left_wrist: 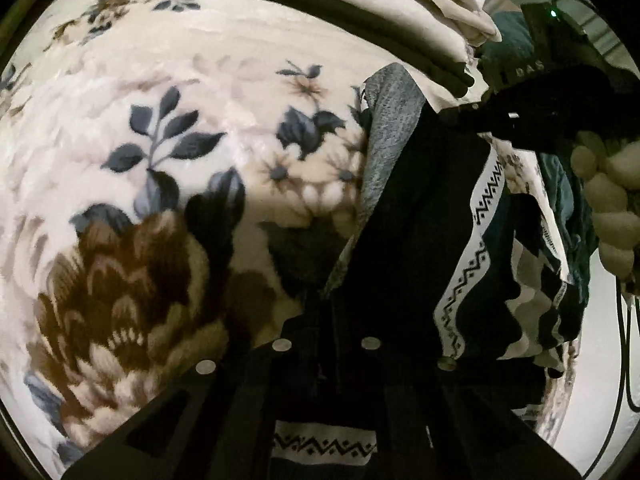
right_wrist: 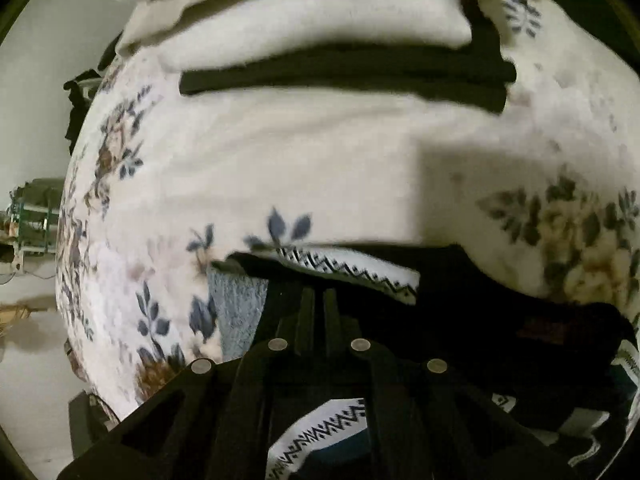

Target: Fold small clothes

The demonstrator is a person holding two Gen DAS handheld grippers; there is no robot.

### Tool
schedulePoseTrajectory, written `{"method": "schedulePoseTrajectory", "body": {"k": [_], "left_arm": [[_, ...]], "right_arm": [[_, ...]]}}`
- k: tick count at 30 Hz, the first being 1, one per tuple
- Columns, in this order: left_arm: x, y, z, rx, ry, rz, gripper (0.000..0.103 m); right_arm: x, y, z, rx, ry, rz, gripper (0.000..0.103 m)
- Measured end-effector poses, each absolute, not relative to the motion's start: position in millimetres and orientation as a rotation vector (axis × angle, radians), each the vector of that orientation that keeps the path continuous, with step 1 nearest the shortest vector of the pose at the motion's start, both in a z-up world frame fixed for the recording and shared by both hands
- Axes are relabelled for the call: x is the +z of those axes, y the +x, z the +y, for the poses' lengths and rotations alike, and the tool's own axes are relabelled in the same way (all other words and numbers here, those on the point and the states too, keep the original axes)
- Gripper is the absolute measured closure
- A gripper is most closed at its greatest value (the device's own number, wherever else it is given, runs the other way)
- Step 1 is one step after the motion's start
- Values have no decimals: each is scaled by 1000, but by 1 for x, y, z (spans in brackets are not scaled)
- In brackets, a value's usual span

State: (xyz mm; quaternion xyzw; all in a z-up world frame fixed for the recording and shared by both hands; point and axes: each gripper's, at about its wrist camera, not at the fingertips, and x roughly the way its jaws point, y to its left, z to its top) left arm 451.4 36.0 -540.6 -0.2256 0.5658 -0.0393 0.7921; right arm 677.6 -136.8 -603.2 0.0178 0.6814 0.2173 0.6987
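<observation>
Grippers, left [left_wrist: 328, 300] and right [right_wrist: 316, 300], pinch patterned black garment [left_wrist: 420, 216] over floral blanket [left_wrist: 160, 120].

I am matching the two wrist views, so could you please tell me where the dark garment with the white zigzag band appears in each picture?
Left wrist: the dark garment hangs right of centre, running up from the left gripper.
Right wrist: the garment lies low and right of centre, at the right gripper.
Shared landmark: the stack of folded clothes on the floral blanket.

Floral blanket [left_wrist: 192, 92] carries folded stack [right_wrist: 320, 40], dark garment [left_wrist: 420, 220]
</observation>
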Motion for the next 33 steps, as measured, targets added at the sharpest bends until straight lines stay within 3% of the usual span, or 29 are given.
{"method": "schedulePoseTrajectory", "body": {"k": [2,3,4,5,6,7,9,13,19,25,26,27,28,33], "left_arm": [[-533,455,46,-60,-514,1242,95],[-524,450,61,-50,-517,1240,95],[-517,451,64,-42,-510,1232,94],[-507,453,67,-24,-485,1213,91],[-499,456,68,-9,-460,1200,75],[-492,461,68,-4,-433,1189,39],[-483,472,67,-26,-403,1175,3],[-479,503,50,-78,-340,1156,3],[-499,540,24,-111,-255,1172,3],[-529,561,15,-73,-153,1226,3],[-533,564,15,-63,-143,1235,3],[-537,568,15,-64,-143,1243,2],[-539,570,16,-63,-140,1250,1],[-542,584,20,-50,-128,1258,1]], "right_arm": [[-607,679,-141,502,80,1566,97],[-605,680,-148,506,130,1599,84],[-601,678,-155,507,160,1605,57],[-588,675,-173,495,204,1559,44],[-579,671,-187,474,217,1524,29],[-570,665,-201,446,220,1494,29],[-556,644,-241,333,176,1450,29],[-549,595,-319,5,98,1422,29],[-547,495,-467,-384,485,1355,29],[-594,493,-510,-403,605,1390,31],[-600,494,-509,-388,615,1378,40],[-603,498,-507,-391,602,1383,87],[-605,497,-503,-407,589,1381,96],[-597,481,-515,-503,587,1332,97]]}}
